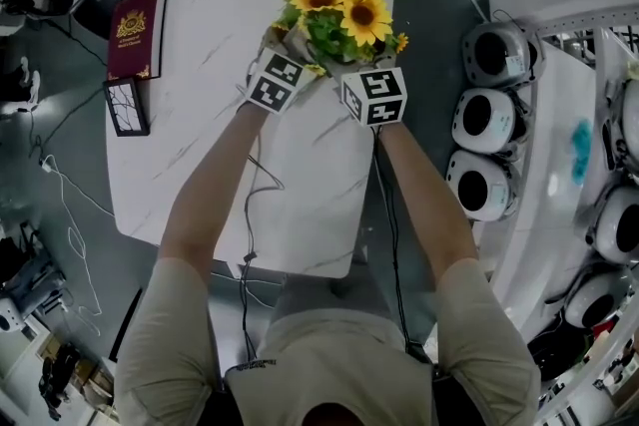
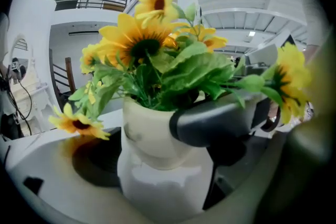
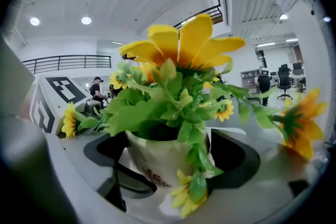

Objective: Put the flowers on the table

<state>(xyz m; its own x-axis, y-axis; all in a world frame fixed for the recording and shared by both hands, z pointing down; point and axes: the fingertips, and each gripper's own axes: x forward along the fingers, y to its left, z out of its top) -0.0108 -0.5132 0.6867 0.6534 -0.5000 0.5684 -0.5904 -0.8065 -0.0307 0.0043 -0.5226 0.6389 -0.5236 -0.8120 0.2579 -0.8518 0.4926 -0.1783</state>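
**Desk:** What's in the container?

**Operator:** I see a cream pot (image 2: 152, 134) packed with yellow flowers (image 1: 344, 10) and green leaves. The blooms spill over its rim on every side.

**Desk:** And the grippers?

**Operator:** I have both on it. The left gripper (image 1: 283, 50) is clamped on the pot, with one dark jaw pressed against the wall just under the rim. The right gripper (image 1: 351, 70) grips it from the opposite side, a jaw on each flank.

**Desk:** Do the views differ?

**Operator:** From the head view the flowers cover the pot completely, so I only get its body from the gripper views. The right gripper view shows red lettering on the pot, partly behind a leaf, and the left gripper's marker cube (image 3: 55, 97) just beyond the flowers. No view tells me whether the base touches the table (image 1: 200, 145).

**Desk:** How much room is there?

**Operator:** The flowers sit over the far part of the table, near its far right corner. I have bare marble from the grippers back to the near edge, crossed by a black cable (image 1: 255, 175). A maroon booklet (image 1: 133, 32) and a black frame (image 1: 127, 106) lie along the left edge, well apart from the pot. Right of the table, white round units (image 1: 484, 120) line the floor.
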